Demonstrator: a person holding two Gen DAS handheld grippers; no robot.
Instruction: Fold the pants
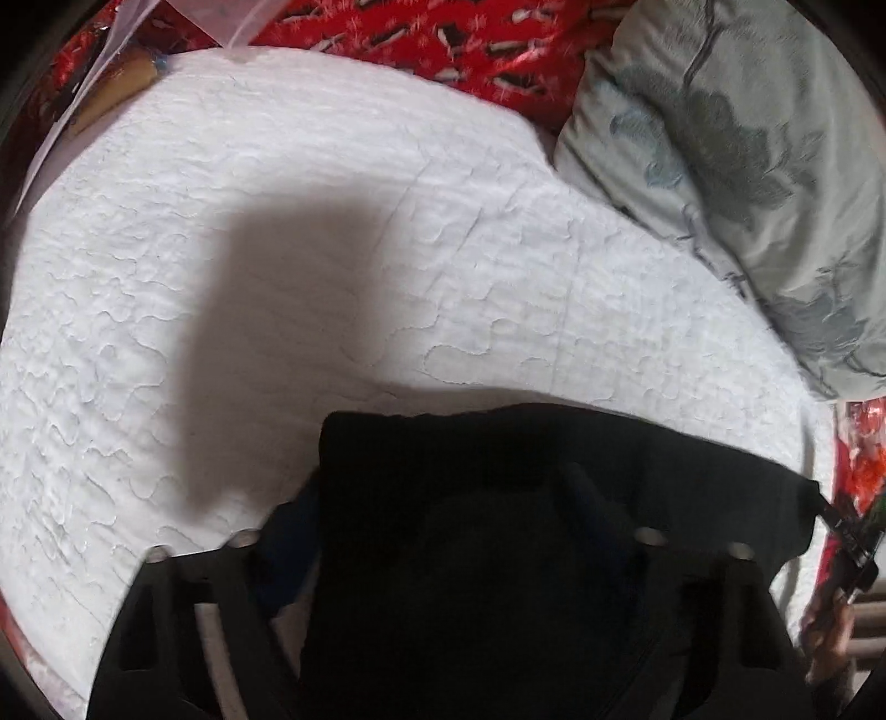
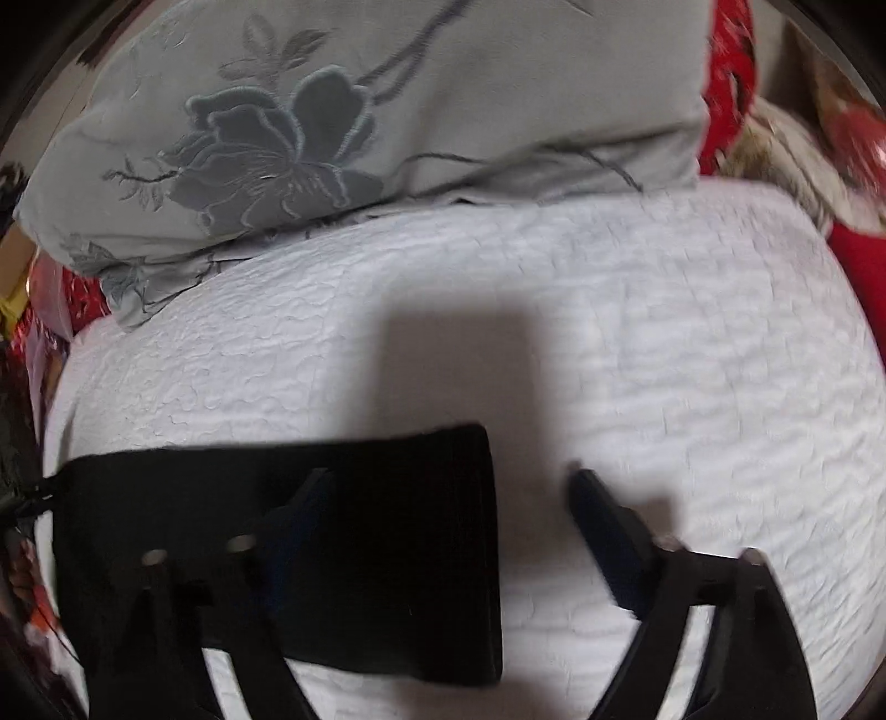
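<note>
The black pants [image 1: 554,471] lie folded into a compact rectangle on a white quilted bedspread [image 1: 332,221]. My left gripper [image 1: 437,515] points down over their left end. One finger stands at the pants' left edge and the other over the cloth, with the jaws apart and not pinching. In the right wrist view the same pants [image 2: 387,554] end in a straight right edge. My right gripper [image 2: 454,493] straddles that edge with its jaws wide. Its left finger is over the pants and its right finger [image 2: 603,520] is over bare bedspread [image 2: 664,332].
A grey-green pillow with embroidered flowers [image 1: 747,166] [image 2: 360,111] lies just beyond the pants. A red patterned blanket [image 1: 443,39] borders the far side of the bedspread. A brown wooden object [image 1: 122,83] sits at the far left corner.
</note>
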